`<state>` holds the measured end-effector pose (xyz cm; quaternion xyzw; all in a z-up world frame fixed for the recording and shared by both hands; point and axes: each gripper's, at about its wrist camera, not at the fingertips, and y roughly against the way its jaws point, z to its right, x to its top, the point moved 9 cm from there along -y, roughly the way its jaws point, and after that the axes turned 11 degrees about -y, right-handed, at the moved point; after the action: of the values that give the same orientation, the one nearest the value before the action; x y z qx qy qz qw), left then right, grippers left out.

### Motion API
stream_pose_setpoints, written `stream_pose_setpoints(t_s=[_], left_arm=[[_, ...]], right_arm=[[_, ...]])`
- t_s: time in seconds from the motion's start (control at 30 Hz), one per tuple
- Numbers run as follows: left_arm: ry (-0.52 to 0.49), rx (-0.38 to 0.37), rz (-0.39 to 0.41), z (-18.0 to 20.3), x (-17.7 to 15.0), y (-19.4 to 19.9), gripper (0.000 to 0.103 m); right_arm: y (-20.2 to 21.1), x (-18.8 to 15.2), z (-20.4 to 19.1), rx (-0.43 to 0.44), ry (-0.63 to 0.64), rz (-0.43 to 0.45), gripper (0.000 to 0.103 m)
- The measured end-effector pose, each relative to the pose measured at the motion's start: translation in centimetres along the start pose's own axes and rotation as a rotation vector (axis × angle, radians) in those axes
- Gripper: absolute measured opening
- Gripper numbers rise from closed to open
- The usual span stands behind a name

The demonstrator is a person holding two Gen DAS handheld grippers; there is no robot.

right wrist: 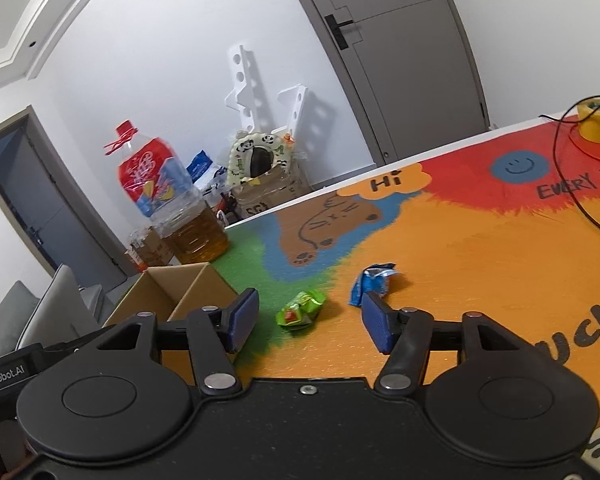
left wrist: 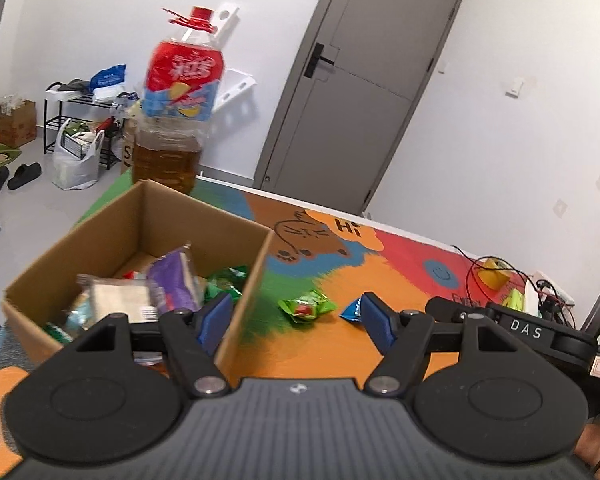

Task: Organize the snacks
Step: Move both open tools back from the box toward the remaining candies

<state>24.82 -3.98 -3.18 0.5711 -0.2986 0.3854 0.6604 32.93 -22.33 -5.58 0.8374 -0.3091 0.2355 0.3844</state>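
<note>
Right wrist view shows your right gripper (right wrist: pixel 306 322) open and empty above the green snack (right wrist: pixel 300 311); closing carelessly could pinch the blue packet (right wrist: pixel 372 283) nearby too.

Even, bright indoor light; soft shadows thrown on wall (right wrist: pixel 160 60). Strong fisheye bending at edges; box (left wrist: pixel 112 236) slightly motion-blurred.

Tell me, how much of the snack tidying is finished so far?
Mostly done: several packets, a purple one among them, already lie in the cardboard box. Nothing is in hand; the left gripper and right gripper are both open and empty. Left to do: the green snack and blue snack on the table mat.
</note>
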Motion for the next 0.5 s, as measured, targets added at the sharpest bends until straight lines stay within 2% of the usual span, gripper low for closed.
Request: stream_pose_setpoints(t_s=[0.23, 0.33, 0.5], left_arm=[[-0.032, -0.007, -0.025, 2.3, -0.2, -2.6, 0.069], [-0.041, -0.016, -0.041, 3.3, -0.2, -4.0, 0.069], [-0.050, -0.012, -0.072, 4.5, -0.5, -6.3, 0.069]], right_arm=[[-1.2, 0.6, 2.3, 0.001, -0.044, -0.010, 0.070], [-1.6, 0.9, 3.1, 0.007, -0.056, -0.004, 0.085], [-2.3, 1.6, 4.8, 0.011, -0.093, 0.001, 0.099]])
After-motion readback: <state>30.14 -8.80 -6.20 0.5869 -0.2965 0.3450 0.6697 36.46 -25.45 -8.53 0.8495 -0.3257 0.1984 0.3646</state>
